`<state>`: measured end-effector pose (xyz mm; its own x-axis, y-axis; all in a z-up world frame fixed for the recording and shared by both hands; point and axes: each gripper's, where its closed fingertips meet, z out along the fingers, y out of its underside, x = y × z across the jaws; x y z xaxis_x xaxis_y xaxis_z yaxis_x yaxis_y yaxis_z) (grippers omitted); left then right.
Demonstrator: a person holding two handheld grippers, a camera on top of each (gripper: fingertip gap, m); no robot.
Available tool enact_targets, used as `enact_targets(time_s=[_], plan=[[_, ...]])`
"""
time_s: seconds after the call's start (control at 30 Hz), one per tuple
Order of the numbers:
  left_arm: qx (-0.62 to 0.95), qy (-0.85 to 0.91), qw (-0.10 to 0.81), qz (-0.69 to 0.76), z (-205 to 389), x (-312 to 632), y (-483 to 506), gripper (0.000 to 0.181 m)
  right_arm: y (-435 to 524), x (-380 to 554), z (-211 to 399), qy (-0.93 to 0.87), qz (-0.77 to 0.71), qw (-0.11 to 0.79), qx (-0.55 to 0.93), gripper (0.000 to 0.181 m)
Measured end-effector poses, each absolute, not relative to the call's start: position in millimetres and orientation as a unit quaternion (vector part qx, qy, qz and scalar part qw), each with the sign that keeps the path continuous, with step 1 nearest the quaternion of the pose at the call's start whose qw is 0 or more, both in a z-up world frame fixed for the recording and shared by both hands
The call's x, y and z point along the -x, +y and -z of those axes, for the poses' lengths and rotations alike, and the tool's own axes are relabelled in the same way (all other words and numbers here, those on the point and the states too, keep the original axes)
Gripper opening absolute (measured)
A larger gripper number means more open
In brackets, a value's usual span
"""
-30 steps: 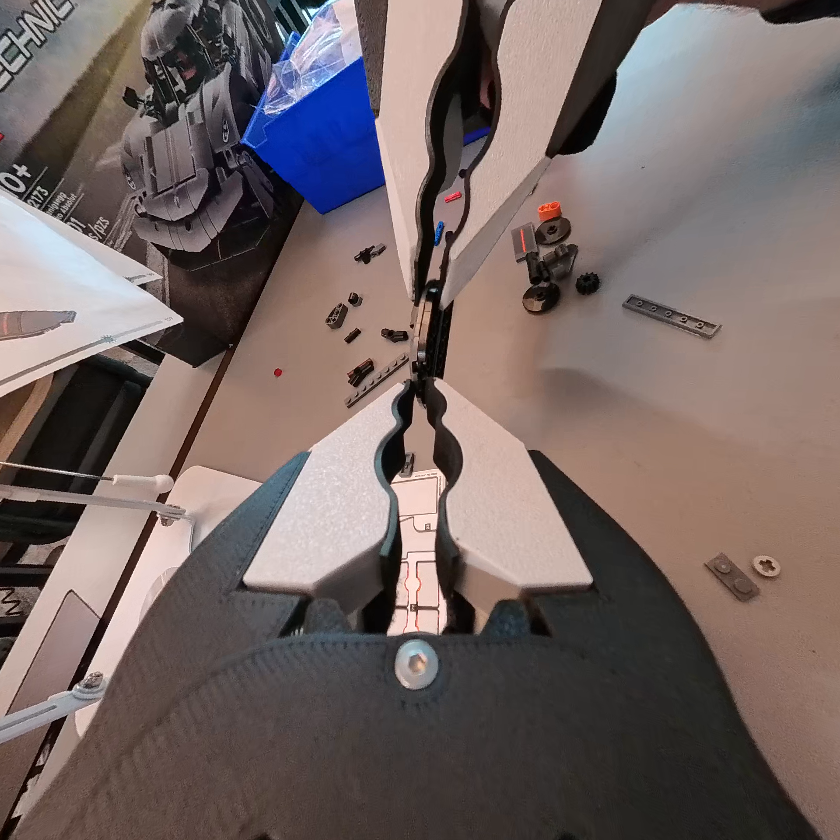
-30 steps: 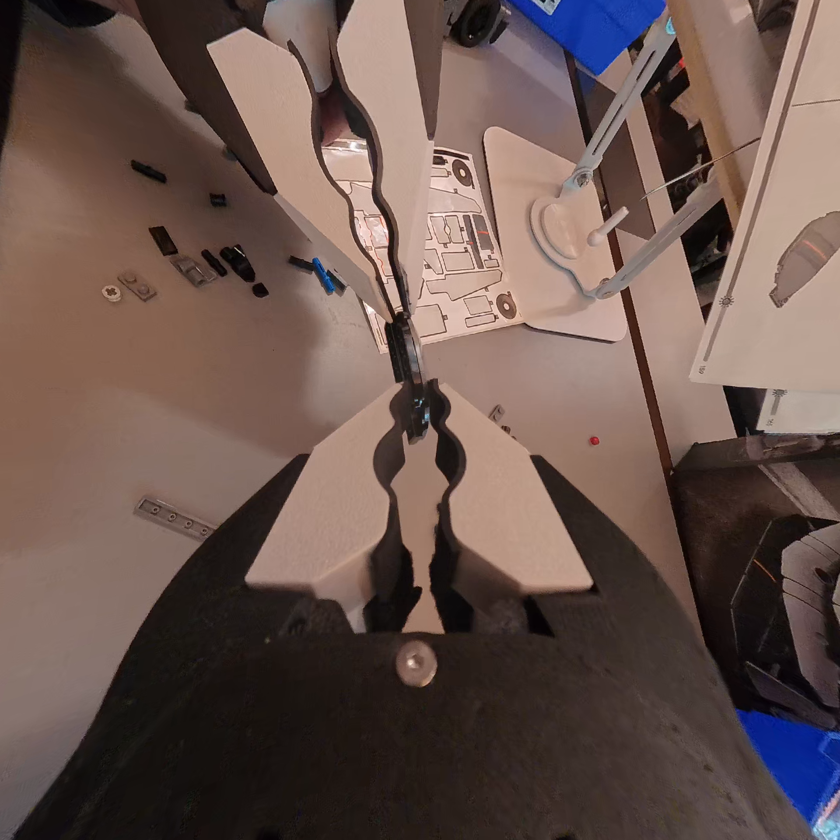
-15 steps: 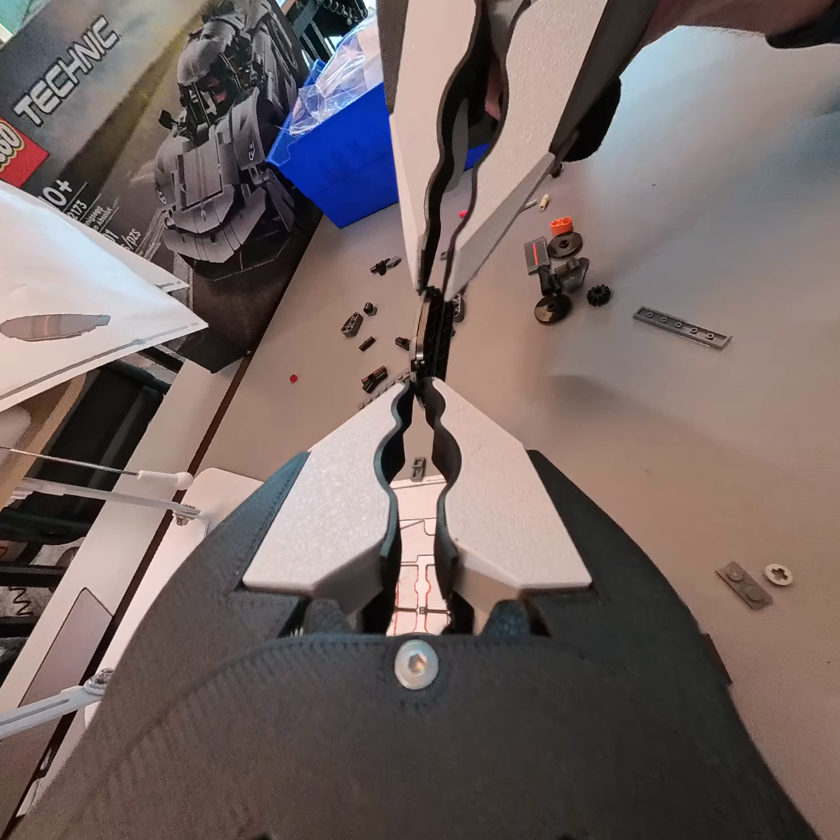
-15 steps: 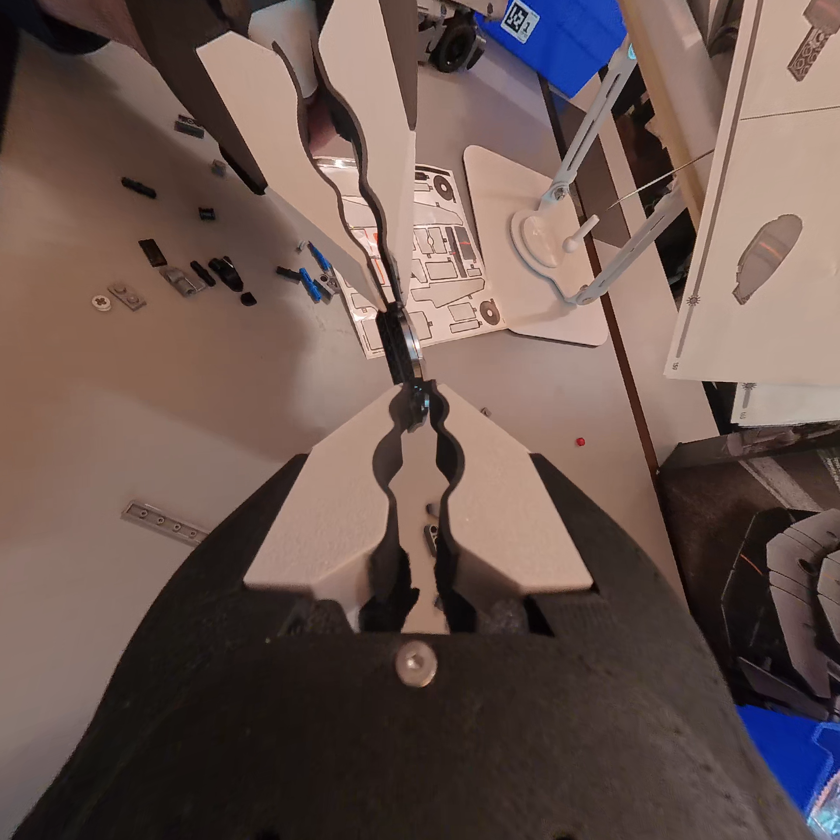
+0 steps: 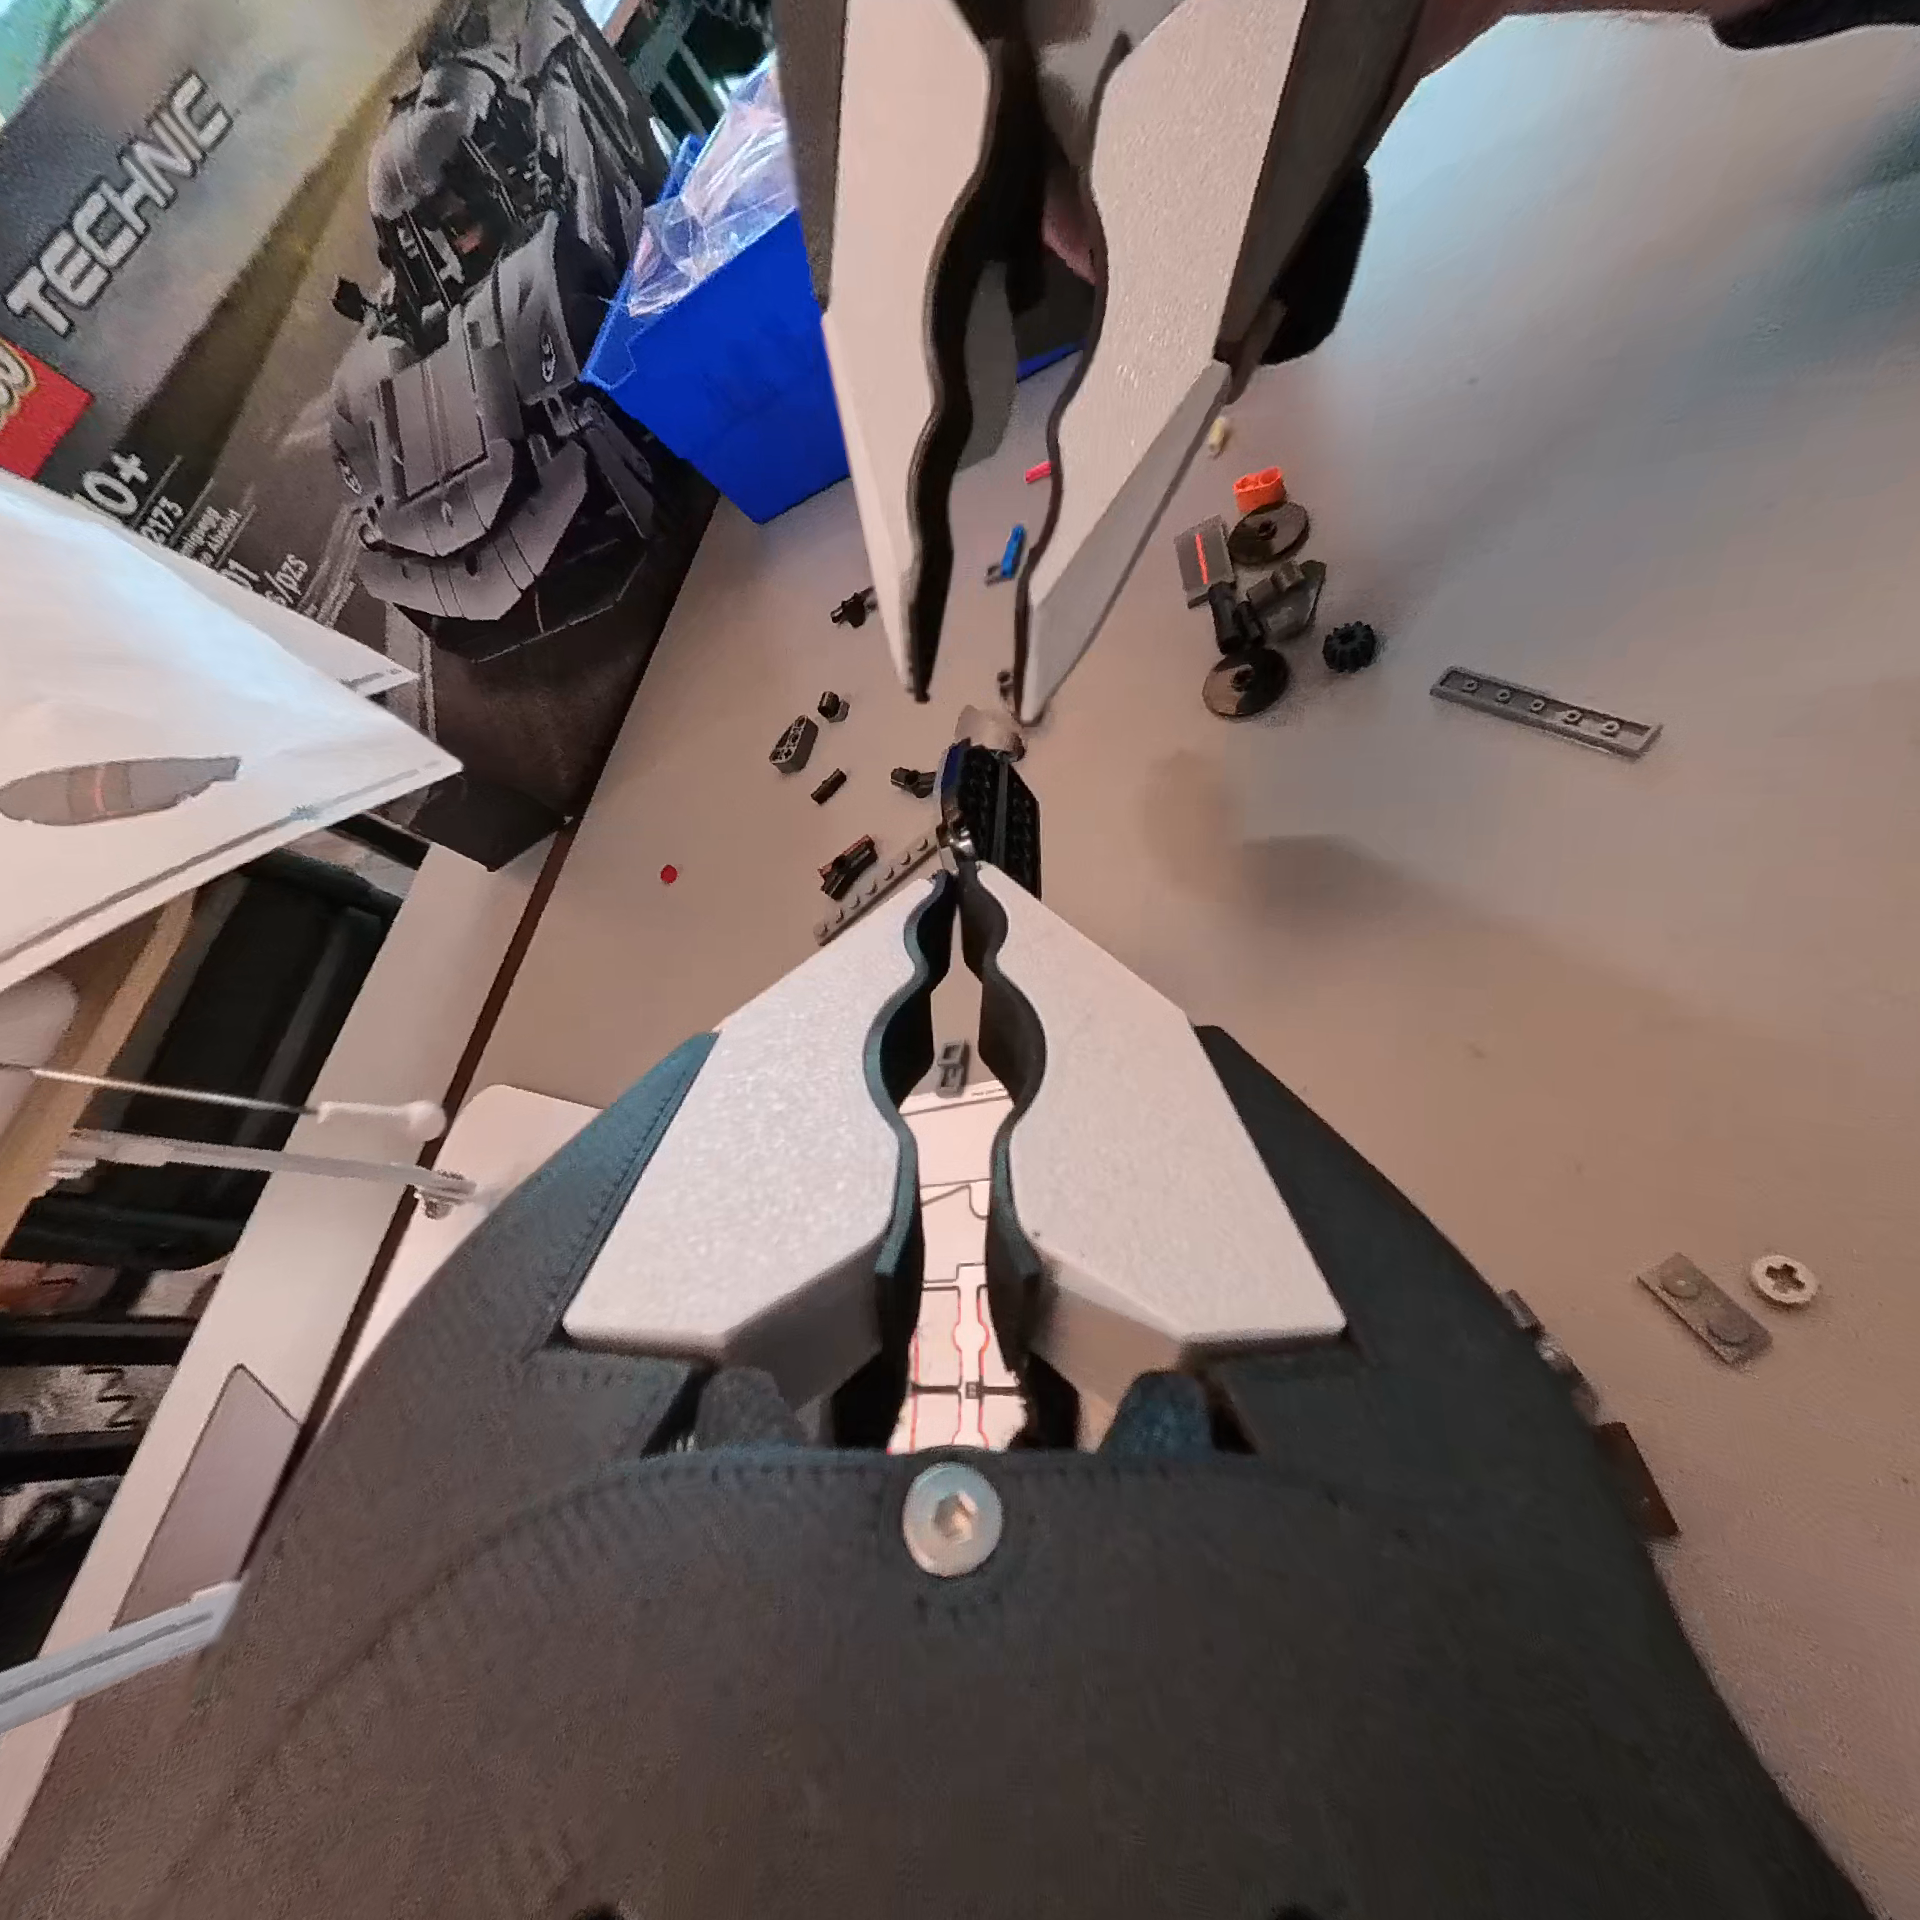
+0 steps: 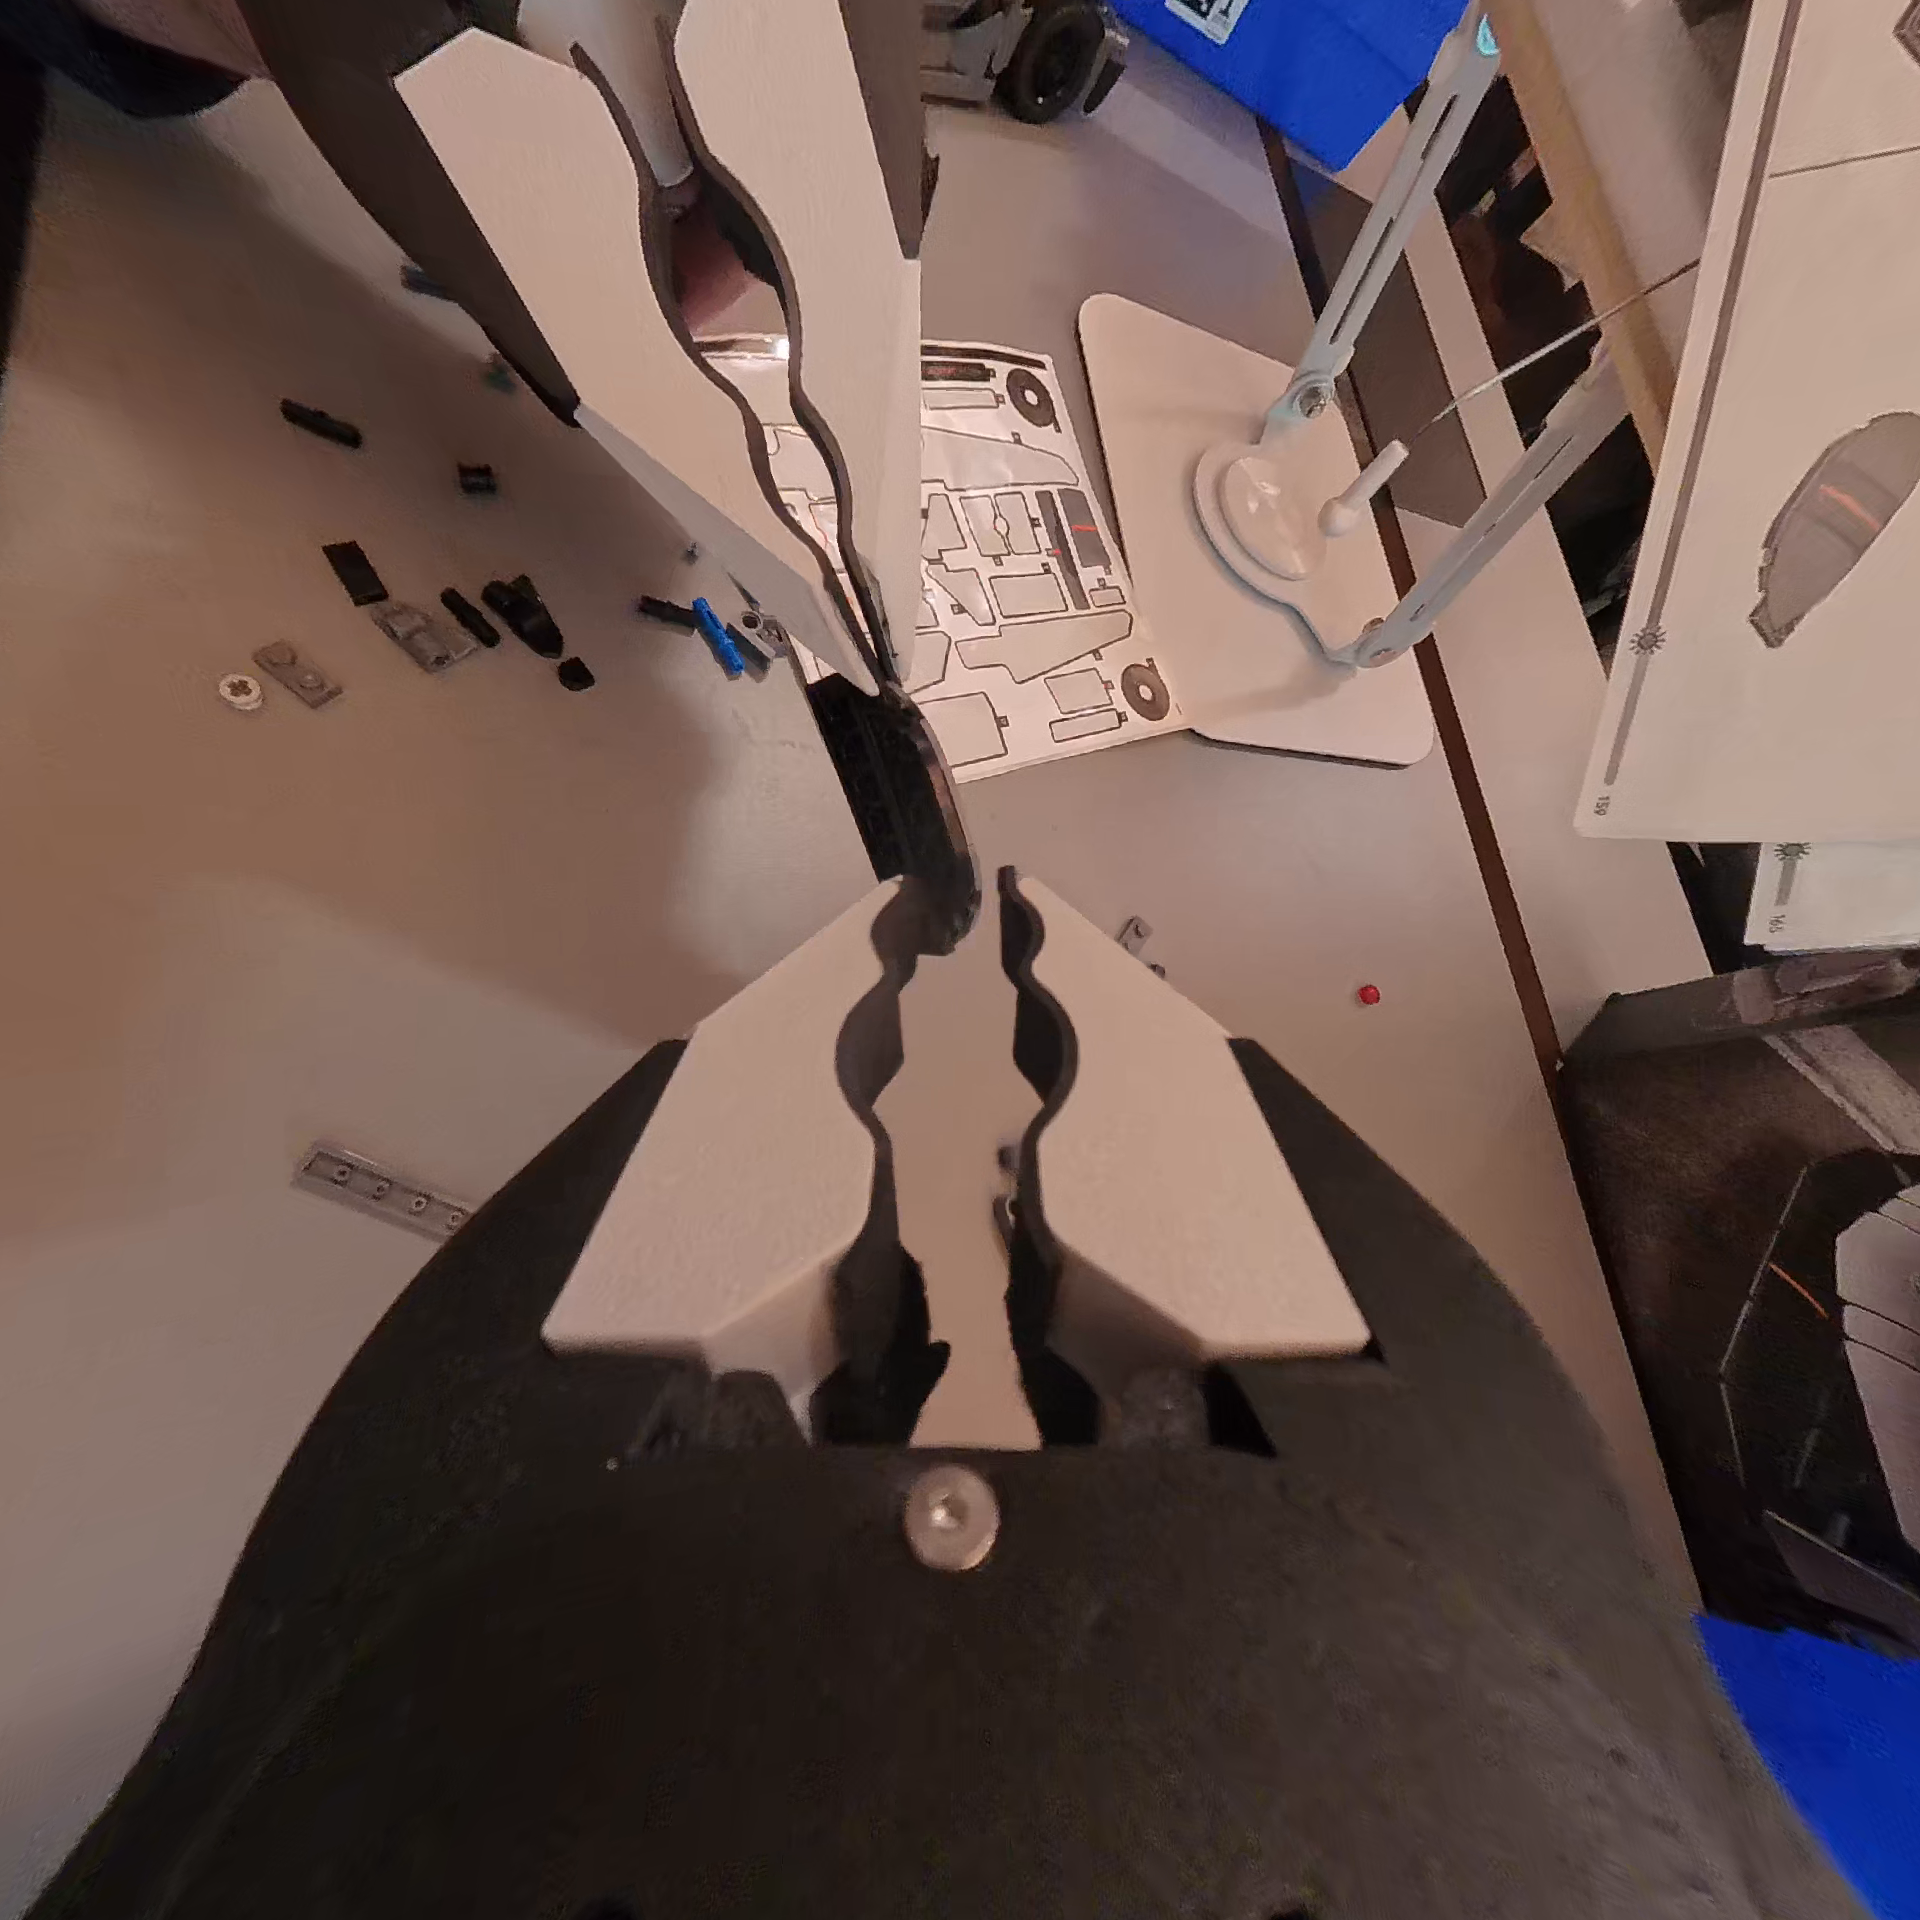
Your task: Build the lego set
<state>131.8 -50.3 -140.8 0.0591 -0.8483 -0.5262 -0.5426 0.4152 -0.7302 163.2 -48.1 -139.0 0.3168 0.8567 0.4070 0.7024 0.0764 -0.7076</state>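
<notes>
fingers of the left gripper (image 5: pixel 954 896) pinch the near end of a black studded lego piece (image 5: pixel 992 805), held above the tabletop (image 5: pixel 1455 987). in the right wrist view the right gripper (image 6: pixel 951 883) has its fingers spread, the piece (image 6: pixel 904 790) lying against only the left one. beyond, at 1 o'clock in the left view, dark loose parts (image 5: pixel 1252 613) and a grey plate (image 5: pixel 1545 713) lie on the tabletop; at 11 o'clock sit a blue bin (image 5: pixel 727 384) and the set's box (image 5: pixel 312 343).
</notes>
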Motion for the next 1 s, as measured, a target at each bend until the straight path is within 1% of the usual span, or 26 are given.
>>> enact_targets(time_s=[0.1, 0.17, 0.23, 0.57, 0.6, 0.73, 0.87, 0.93, 1.0], plan=[[0.495, 0.688, 0.515, 0.126, 141, -135, -57, 0.0, -54, -153, 140, -0.593, -0.095, 0.45, 0.661, 0.022], [0.481, 0.698, 0.519, 0.112, 142, -137, -62, 0.0, -57, -149, 143, -0.604, -0.091, 0.447, 0.654, 0.017], [0.475, 0.7, 0.521, 0.108, 141, -138, -64, 0.0, -59, -147, 144, -0.611, -0.087, 0.446, 0.648, 0.006], [0.487, 0.689, 0.517, 0.14, 140, -137, -63, 0.0, -60, -147, 142, -0.612, -0.086, 0.449, 0.645, 0.002], [0.489, 0.686, 0.518, 0.147, 139, -137, -63, 0.002, -60, -147, 142, -0.612, -0.086, 0.45, 0.645, 0.003], [0.506, 0.674, 0.505, 0.184, 139, -136, -62, 0.017, -59, -148, 138, -0.608, -0.087, 0.456, 0.644, 0.003], [0.509, 0.685, 0.49, 0.179, 147, -137, -63, 0.02, -59, -148, 135, -0.605, -0.088, 0.462, 0.643, 0.003], [0.506, 0.684, 0.499, 0.167, 146, -138, -62, 0.012, -59, -148, 135, -0.605, -0.091, 0.462, 0.642, 0.003], [0.51, 0.68, 0.499, 0.171, 145, -137, -60, 0.01, -59, -148, 135, -0.604, -0.092, 0.463, 0.642, 0.002]])
